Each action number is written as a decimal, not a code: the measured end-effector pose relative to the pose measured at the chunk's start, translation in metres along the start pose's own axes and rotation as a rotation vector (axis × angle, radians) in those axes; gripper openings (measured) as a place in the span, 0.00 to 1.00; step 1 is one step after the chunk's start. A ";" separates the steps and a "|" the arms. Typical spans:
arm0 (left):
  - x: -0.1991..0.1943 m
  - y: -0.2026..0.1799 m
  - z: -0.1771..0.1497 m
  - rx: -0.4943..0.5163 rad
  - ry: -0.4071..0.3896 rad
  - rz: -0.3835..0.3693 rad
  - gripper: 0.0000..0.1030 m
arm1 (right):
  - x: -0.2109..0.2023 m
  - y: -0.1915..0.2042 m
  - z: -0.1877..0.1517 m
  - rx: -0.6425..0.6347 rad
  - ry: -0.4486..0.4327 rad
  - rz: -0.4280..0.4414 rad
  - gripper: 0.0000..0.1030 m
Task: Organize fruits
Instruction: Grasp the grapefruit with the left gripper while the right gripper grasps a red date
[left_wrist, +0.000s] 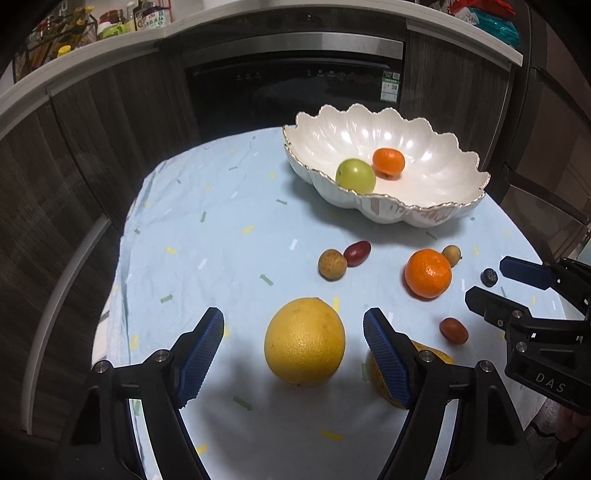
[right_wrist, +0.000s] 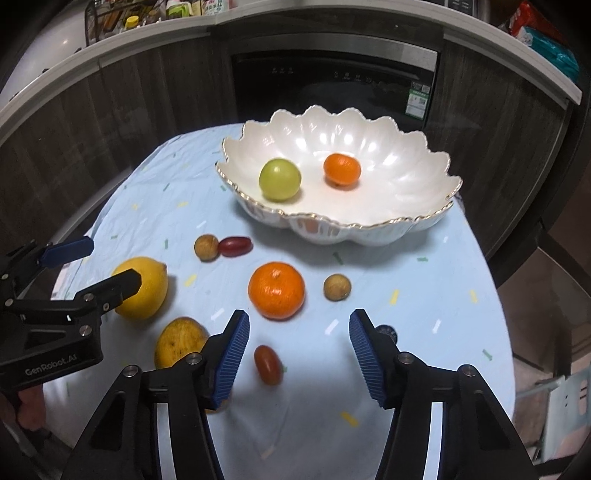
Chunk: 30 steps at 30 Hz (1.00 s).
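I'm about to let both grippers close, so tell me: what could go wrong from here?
1. The yellow citrus is round and wide between the open left gripper; it may roll out as the pads close.
2. The small red fruit sits off-centre in the right gripper, so one pad may push it away.
3. The grippers work close together and could bump.

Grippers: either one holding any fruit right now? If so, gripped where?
Nothing held. Left gripper is open around the lemon, pads clear of it. Right gripper is open above the small red fruit.
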<state>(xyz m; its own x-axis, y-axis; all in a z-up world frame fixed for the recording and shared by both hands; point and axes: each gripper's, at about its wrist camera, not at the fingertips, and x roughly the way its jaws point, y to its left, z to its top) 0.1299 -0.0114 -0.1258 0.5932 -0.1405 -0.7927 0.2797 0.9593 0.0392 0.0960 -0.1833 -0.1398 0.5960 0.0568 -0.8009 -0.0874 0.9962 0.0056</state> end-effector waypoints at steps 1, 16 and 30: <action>0.003 0.000 -0.001 -0.002 0.006 -0.004 0.76 | 0.002 0.000 -0.001 -0.001 0.005 0.004 0.52; 0.023 0.002 -0.009 -0.006 0.059 -0.035 0.71 | 0.017 0.006 -0.013 -0.038 0.068 0.025 0.43; 0.034 0.004 -0.016 -0.022 0.093 -0.046 0.61 | 0.028 0.014 -0.021 -0.065 0.100 0.042 0.32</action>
<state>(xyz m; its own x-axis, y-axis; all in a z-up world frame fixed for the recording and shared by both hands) 0.1388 -0.0085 -0.1624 0.5073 -0.1627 -0.8462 0.2876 0.9577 -0.0117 0.0951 -0.1694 -0.1748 0.5083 0.0884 -0.8566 -0.1646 0.9864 0.0042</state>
